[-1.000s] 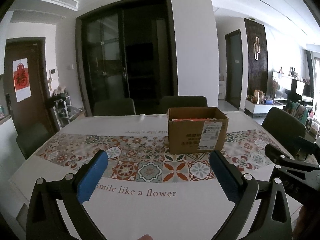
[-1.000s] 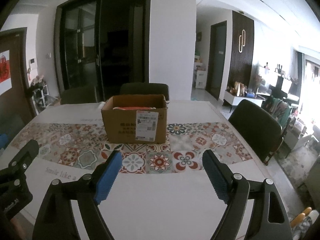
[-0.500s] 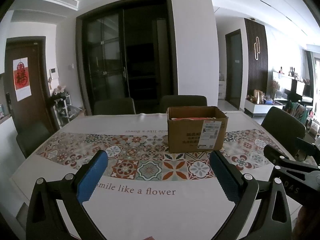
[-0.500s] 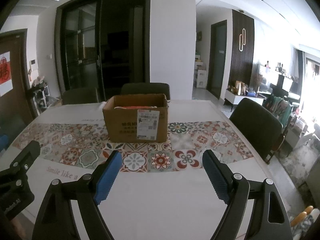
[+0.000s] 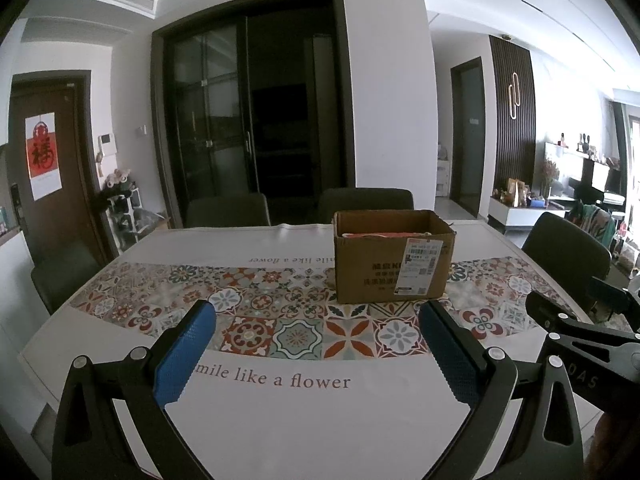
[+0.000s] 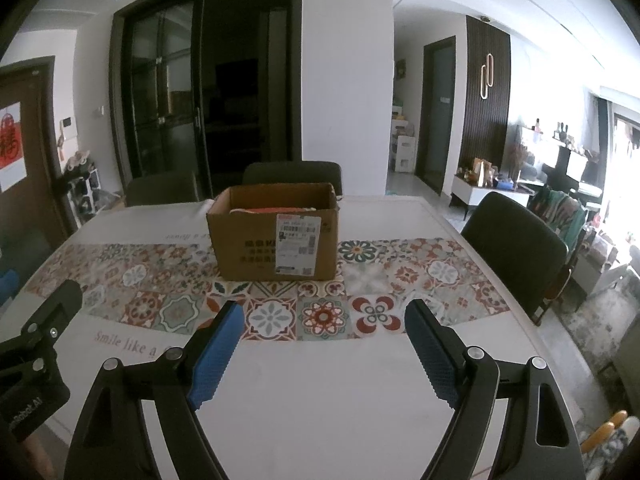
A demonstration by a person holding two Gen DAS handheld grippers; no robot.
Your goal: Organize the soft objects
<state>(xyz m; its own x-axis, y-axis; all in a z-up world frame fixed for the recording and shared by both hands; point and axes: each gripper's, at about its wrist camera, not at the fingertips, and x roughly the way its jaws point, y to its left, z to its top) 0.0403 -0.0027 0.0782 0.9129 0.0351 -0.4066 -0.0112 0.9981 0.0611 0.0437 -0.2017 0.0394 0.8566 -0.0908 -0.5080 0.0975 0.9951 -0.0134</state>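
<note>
A cardboard box is seen standing on the patterned strip of the tablecloth, open at the top, with something red and pale — presumably the soft things — lying inside, just below the rim. What these items are cannot be made out.

Both grippers are held low over the near, white part of the cloth, well short of the box. The left gripper is spread wide with nothing between its blue pads; the right gripper is likewise spread and empty.

The relation that matters is the bearing of the box from each pair of fingers. From the left gripper it lies ahead and to the right; from the right gripper it lies ahead and slightly to the left — nearly straight on. The right is therefore judged the better placed of the two, though neither is clearly closer. The box's long side is turned roughly across both lines of approach, so a reach over the near wall and down into the opening would be called for.
</note>
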